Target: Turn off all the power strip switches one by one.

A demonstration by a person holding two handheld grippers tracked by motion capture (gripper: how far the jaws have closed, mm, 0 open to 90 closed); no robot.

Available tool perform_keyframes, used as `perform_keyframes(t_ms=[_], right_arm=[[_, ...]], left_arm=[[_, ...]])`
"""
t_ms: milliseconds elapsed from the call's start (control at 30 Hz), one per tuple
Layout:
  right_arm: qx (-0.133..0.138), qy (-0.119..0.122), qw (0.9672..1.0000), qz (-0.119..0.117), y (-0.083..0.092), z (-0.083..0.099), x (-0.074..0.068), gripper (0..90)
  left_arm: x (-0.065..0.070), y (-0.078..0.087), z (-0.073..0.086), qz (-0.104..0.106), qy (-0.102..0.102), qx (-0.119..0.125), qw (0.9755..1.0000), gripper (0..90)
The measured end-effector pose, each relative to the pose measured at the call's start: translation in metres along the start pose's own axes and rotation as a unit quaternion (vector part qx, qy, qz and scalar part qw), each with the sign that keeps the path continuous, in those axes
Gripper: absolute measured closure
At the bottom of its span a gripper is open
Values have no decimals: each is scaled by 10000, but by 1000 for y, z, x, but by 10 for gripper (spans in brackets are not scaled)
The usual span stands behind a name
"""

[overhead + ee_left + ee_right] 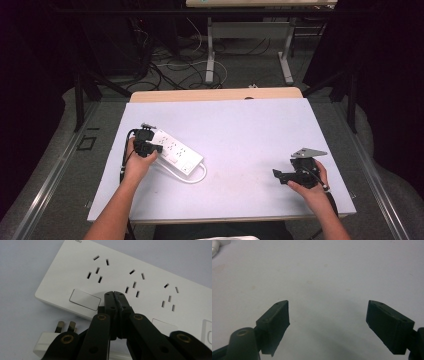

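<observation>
A pale lavender-grey sheet covers the bench (260,130), whose light wooden top shows as a strip along the far edge. The sheet carries a few faint marks in the right gripper view. Beyond it lies a grey floor (240,67) strewn with loose black and white cables (175,70). A second table with white metal legs (210,50) and a pale top stands at the far side. Dark curtains (385,60) close off both sides, leaving the edges of the room in shadow. Black metal frame struts (79,97) rise on the left and right.

Each black hand-held gripper (146,142) has brass-ringed linkage pivots; the right hand-held gripper (295,172) carries a grey triangular plate.
</observation>
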State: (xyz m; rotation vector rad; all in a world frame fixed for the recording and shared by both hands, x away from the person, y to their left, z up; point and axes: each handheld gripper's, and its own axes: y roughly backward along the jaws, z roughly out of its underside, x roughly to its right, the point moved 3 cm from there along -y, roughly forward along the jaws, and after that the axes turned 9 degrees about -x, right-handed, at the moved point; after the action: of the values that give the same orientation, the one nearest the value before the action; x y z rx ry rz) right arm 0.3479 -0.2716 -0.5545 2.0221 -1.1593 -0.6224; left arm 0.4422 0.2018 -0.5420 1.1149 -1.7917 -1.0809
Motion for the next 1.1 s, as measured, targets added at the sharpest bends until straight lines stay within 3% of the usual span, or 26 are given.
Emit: perform_keyframes(t_ms=[267,600,767,800,1100], right_arm=[[1,0,10000,0,0,0,0,186],[17,4,10000,15,0,0,0,186],[15,-19,10000,11,1,0,0,186],[18,-5,10000,11,1,0,0,186],[5,-17,10000,17,1,0,1,186]], left_arm=[[2,-1,-2,31,-1,49,10000,900],[-4,18,-13,-36,40,290,9996,900],[-9,24,-16,-58,17,204,9998,900],[-9,23,-17,-77,95,322,9994,900],[-20,22,-19,-5,190,188,9996,892]])
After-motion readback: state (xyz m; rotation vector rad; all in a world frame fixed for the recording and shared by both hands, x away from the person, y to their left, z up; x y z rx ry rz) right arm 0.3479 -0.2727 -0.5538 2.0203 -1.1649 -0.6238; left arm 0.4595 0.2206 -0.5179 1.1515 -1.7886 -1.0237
